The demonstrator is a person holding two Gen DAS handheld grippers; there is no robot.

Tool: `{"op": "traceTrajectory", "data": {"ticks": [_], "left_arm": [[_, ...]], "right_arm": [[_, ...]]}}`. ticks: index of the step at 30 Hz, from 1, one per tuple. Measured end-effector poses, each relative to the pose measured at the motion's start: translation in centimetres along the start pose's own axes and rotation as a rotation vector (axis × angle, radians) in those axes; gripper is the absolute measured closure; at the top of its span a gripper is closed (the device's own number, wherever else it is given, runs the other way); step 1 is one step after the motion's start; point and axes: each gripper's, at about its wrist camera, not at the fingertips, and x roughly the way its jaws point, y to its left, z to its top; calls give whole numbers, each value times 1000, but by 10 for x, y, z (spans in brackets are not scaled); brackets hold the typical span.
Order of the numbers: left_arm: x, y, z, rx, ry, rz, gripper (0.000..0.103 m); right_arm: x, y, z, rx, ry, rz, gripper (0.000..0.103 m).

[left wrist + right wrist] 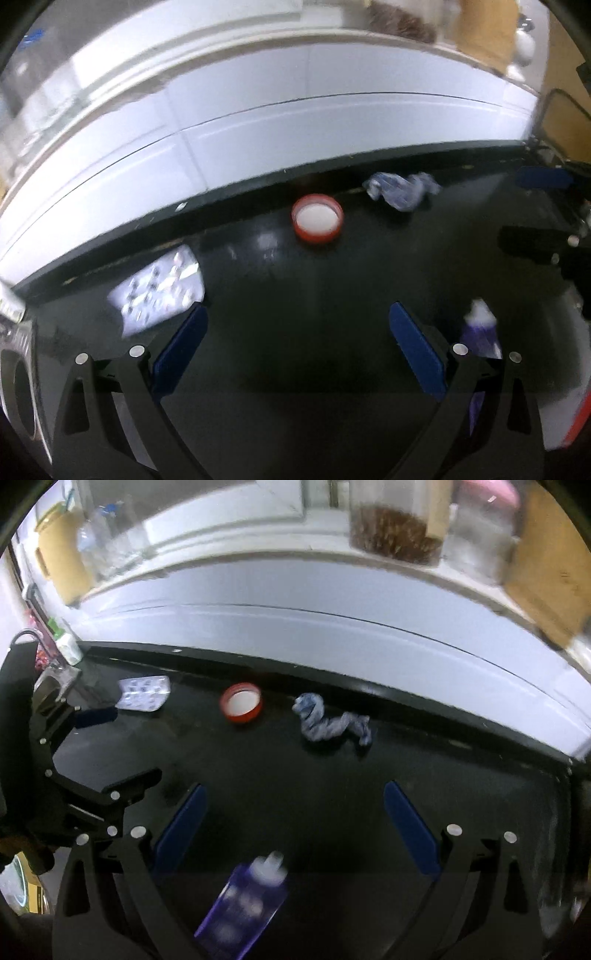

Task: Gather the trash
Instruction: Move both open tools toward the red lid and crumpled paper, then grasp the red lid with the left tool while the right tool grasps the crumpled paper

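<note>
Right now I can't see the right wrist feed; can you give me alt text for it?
The open right claw hovers over a dark countertop with a purple bottle lying just below it, nothing gripped. Farther back, near the white wall, sit a blister pack, a red lid and a crumpled blue-white wrapper. The left claw shows at the left edge.

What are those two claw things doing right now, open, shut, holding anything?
Left gripper: open, holding nothing, above the dark counter.
Right gripper: open, holding nothing; a purple tube lies below it, between its fingers, ungripped.
</note>
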Motion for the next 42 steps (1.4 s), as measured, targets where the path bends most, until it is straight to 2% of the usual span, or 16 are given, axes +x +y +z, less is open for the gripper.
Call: {"op": "traceTrajectory", "data": {"ticks": [6,12,15,18,19,22,28,33,42], "left_arm": [[59,9,31,-31,20,-22,9],[94,7,41,-29,39,-53,22],[97,5,42,-30,14,-52,26],[96,3,46,-24,4,-57,42],[96,1,48,-16,-1,-60,53],[95,-1,50,-17,1,-85,55],[77,-3,49,-11,-24,-90,55],[49,-4,43,-12,-33,-77,55],[-32,-8,-2,-38,-36,-32,55]], "right_arm": [[70,-28,27,32,66,14,15],[110,-38,35,35,101,26,19],[116,-39,36,29,101,17,29],[117,-41,37,30,93,11,47],[117,-40,36,28,95,12,58],[115,-40,36,19,91,17,64],[104,-41,39,37,86,22,66],[77,-37,34,31,70,6,66],[8,-14,-3,19,32,0,66]]}}
